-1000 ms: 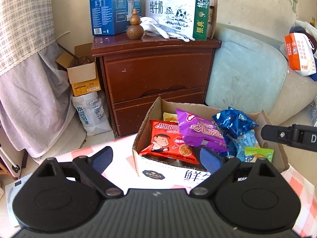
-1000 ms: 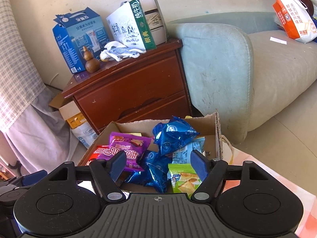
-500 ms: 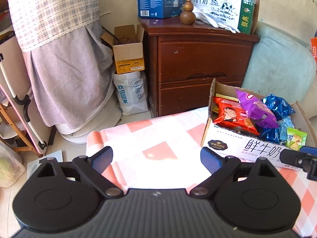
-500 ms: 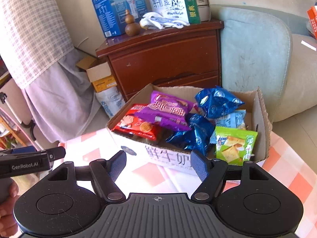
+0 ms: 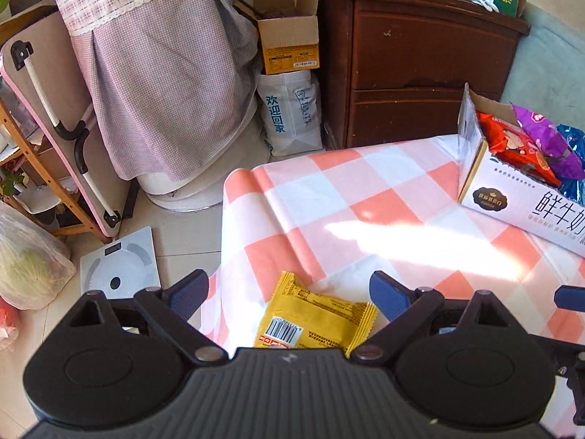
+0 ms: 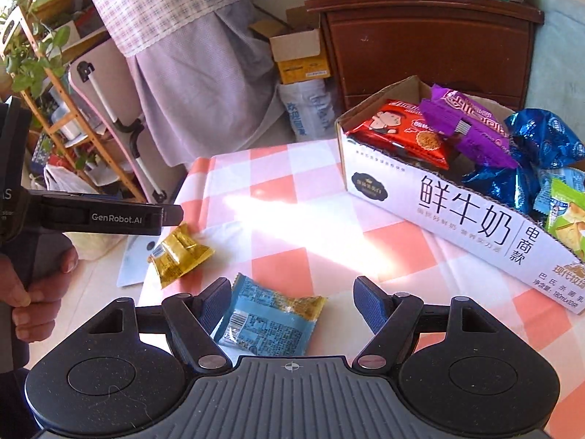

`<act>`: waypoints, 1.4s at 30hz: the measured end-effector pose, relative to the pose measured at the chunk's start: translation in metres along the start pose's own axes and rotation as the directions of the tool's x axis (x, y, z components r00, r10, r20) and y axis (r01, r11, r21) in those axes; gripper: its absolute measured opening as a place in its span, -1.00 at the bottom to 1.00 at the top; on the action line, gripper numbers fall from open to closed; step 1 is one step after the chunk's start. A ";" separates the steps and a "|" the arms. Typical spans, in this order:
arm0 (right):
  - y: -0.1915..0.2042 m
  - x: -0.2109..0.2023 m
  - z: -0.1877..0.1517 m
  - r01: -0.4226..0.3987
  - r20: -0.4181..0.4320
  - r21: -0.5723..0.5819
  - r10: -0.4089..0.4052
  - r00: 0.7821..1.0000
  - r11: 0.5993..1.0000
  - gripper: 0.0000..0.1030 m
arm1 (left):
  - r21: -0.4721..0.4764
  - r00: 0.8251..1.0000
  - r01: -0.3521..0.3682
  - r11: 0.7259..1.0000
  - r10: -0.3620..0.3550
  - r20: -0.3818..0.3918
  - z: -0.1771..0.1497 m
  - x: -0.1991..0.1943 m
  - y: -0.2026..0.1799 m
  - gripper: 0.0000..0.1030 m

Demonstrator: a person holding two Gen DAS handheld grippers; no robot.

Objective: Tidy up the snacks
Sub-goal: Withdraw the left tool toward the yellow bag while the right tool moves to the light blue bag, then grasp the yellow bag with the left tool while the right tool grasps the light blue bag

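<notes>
At the left, the left gripper (image 5: 289, 292) hung over the corner of the checked tablecloth (image 5: 365, 197), jaws spread wide and empty; a yellow snack packet (image 5: 314, 320) lay flat on the cloth between its fingers, touched by neither pad. In the right wrist view, a hand (image 6: 33, 292) gripped that tool's handle. Just right of the yellow packet, a blue snack packet (image 6: 268, 320) lay between the fingers of the right gripper (image 6: 292, 303), whose jaws were opening, grasping nothing. Further right stood the white milk carton box (image 6: 457, 216), holding a red biscuit pack (image 6: 402, 131), a purple pack (image 6: 468, 128), blue foil bags (image 6: 544, 139) and a green pack (image 6: 566, 216).
</notes>
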State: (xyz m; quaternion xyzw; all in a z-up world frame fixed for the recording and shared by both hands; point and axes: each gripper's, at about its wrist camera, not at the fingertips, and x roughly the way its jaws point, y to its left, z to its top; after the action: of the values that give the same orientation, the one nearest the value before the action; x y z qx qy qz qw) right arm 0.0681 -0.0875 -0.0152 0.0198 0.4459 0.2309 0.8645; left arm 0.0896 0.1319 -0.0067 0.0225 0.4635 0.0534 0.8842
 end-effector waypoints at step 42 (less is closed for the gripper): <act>0.048 0.049 -0.034 0.057 -0.117 -0.351 -0.105 0.988 0.935 0.29 | -0.092 0.987 0.073 0.993 -0.086 -0.138 -0.005 0.049 -0.018 0.55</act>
State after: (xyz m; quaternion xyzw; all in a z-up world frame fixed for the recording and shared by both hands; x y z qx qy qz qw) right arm 0.0476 -0.0301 -0.0615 -0.1665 0.4556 0.2707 0.8315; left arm 0.1147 0.1201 -0.0511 -0.0381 0.5230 0.0395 0.8506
